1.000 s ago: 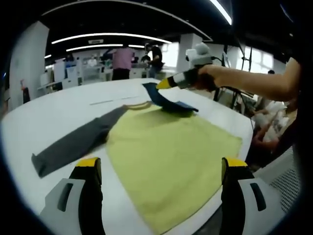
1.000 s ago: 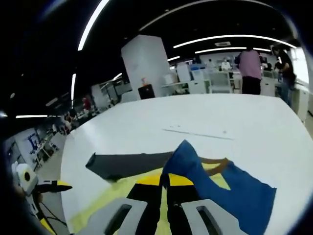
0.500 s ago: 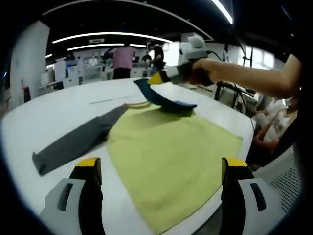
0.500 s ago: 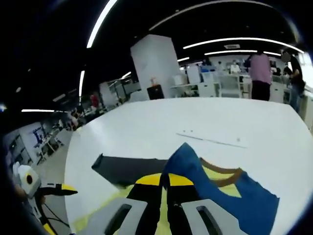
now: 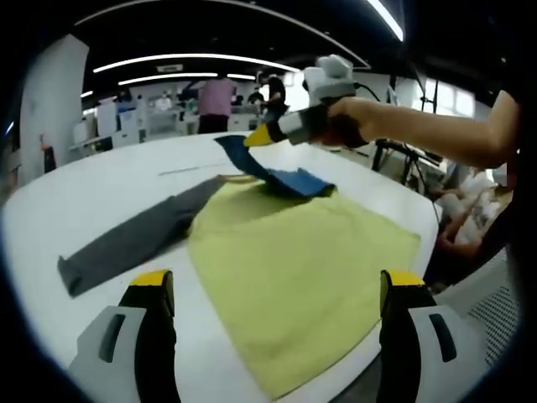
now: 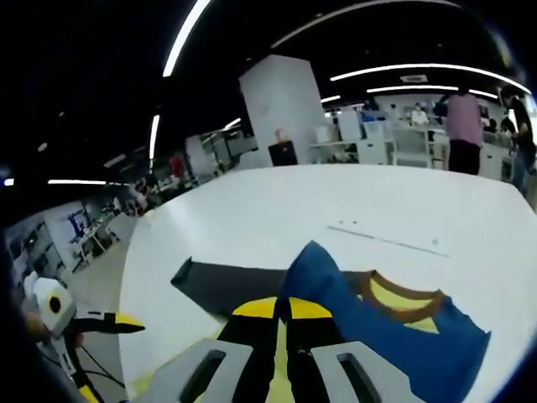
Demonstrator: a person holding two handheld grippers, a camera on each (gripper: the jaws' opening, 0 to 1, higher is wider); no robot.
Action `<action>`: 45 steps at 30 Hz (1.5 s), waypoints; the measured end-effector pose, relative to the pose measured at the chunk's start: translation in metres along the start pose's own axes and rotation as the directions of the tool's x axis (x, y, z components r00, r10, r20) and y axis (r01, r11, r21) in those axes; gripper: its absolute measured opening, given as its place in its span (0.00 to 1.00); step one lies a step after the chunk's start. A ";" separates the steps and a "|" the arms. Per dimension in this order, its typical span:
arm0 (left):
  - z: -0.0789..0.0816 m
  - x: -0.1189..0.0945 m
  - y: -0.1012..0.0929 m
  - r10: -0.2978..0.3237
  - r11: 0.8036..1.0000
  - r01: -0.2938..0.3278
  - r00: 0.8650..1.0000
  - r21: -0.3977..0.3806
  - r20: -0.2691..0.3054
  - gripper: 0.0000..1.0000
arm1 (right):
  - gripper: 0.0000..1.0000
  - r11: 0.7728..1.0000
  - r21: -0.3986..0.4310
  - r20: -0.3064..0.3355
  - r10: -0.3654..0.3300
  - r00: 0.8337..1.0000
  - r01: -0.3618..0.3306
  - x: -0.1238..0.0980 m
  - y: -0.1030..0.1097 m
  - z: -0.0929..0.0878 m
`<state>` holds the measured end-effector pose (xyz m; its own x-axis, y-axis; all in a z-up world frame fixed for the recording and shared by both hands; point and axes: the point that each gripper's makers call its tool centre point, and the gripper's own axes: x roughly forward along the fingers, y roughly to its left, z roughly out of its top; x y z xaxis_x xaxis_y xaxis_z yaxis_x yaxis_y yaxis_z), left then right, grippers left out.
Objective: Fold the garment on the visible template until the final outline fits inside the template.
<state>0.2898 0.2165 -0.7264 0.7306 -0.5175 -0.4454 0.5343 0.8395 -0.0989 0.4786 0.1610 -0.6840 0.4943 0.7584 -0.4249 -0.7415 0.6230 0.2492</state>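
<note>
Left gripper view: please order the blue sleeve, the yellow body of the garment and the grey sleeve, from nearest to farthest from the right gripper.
1. Blue sleeve, held in the right gripper.
2. Yellow body, below it.
3. Grey sleeve, far left.

Garment (image 5: 294, 269) on white table (image 5: 92, 189)
</note>
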 end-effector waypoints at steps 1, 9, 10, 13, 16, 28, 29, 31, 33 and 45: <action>0.000 0.000 0.000 0.001 1.000 -0.001 1.000 -0.001 -0.001 0.99 | 0.00 1.000 -0.003 -0.003 0.005 1.000 -0.005 0.001 0.003 -0.002; -0.002 0.000 -0.001 0.004 1.000 -0.004 1.000 -0.009 -0.006 0.99 | 0.00 0.999 -0.024 -0.038 0.023 0.999 -0.024 0.018 0.018 -0.023; -0.003 -0.001 0.000 0.005 1.000 -0.005 1.000 -0.009 -0.007 0.99 | 0.00 0.999 -0.026 -0.043 0.022 0.999 -0.023 0.019 0.018 -0.026; -0.004 -0.003 0.002 0.008 1.000 -0.008 1.000 -0.012 -0.007 0.99 | 0.00 1.000 -0.021 -0.069 0.021 0.997 -0.022 0.025 0.021 -0.039; -0.004 -0.004 0.003 0.011 1.000 -0.011 1.000 -0.012 -0.005 0.99 | 0.00 1.000 -0.010 -0.088 0.020 0.996 -0.021 0.030 0.023 -0.049; 0.001 -0.006 0.005 0.017 1.000 -0.017 1.000 -0.005 0.008 0.99 | 0.05 0.998 0.015 -0.177 0.061 0.982 -0.059 0.045 0.040 -0.085; 0.001 -0.007 0.005 0.018 1.000 -0.018 1.000 -0.004 0.008 0.99 | 0.08 0.998 0.010 -0.180 0.062 0.982 -0.061 0.044 0.041 -0.086; 0.001 -0.008 0.006 0.020 1.000 -0.020 1.000 -0.002 0.009 0.99 | 0.15 0.999 -0.013 -0.186 0.048 0.981 -0.052 0.041 0.038 -0.086; 0.001 -0.009 0.007 0.022 1.000 -0.022 1.000 -0.001 0.009 0.99 | 0.22 0.999 -0.030 -0.187 0.034 0.982 -0.040 0.038 0.034 -0.085; 0.005 -0.013 0.010 0.039 0.999 -0.039 0.999 -0.004 0.022 0.99 | 0.68 0.994 -0.109 -0.169 -0.035 0.985 0.016 0.010 -0.001 -0.070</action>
<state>0.2873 0.2305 -0.7172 0.7601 -0.4873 -0.4297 0.5034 0.8599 -0.0848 0.4526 0.1543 -0.7495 0.4361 0.6931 -0.5740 -0.7784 0.6106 0.1459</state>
